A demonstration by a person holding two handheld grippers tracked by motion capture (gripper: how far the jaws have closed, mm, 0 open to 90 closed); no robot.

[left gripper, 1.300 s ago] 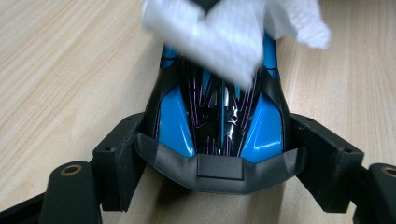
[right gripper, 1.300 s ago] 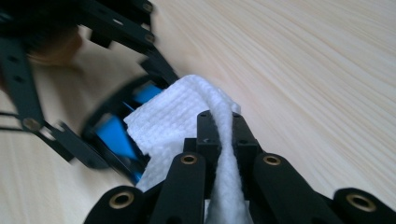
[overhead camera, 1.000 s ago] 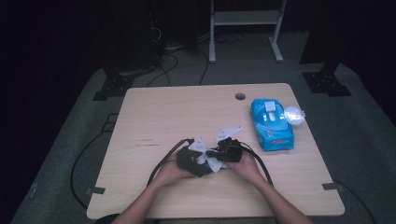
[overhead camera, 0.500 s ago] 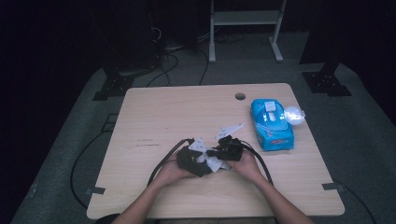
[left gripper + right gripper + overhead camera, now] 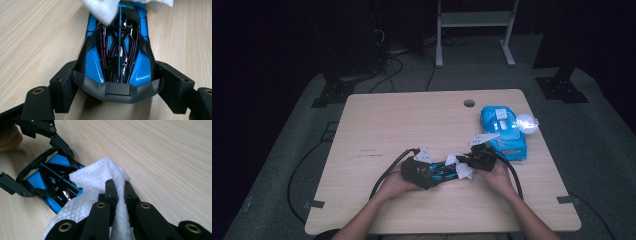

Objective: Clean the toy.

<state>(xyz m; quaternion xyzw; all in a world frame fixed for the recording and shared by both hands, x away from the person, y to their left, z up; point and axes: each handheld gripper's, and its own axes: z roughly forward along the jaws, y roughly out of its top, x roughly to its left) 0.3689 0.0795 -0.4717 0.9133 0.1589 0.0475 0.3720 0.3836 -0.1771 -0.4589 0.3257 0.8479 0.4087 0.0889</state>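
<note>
A blue and black toy car [image 5: 118,52] lies on the wooden table [image 5: 412,120], near its front edge. My left gripper [image 5: 118,86] is shut on the car's rear end, one jaw on each flank. My right gripper [image 5: 118,187] is shut on a white wipe [image 5: 95,180], which drapes over the far end of the car [image 5: 50,180]. In the high view the left gripper [image 5: 432,172] and the right gripper [image 5: 467,164] face each other, with the car [image 5: 443,171] between them and the wipe [image 5: 463,171] at its right end.
A blue pack of wipes [image 5: 503,131] lies at the table's right, just behind my right hand, with a small clear shiny object [image 5: 527,121] beside it. A cable hole [image 5: 469,103] sits near the back edge. Cables trail off the front left.
My right gripper has slid to the right with the wipe, drawing it along the car toward its far end. The left gripper and the car have stayed put.
</note>
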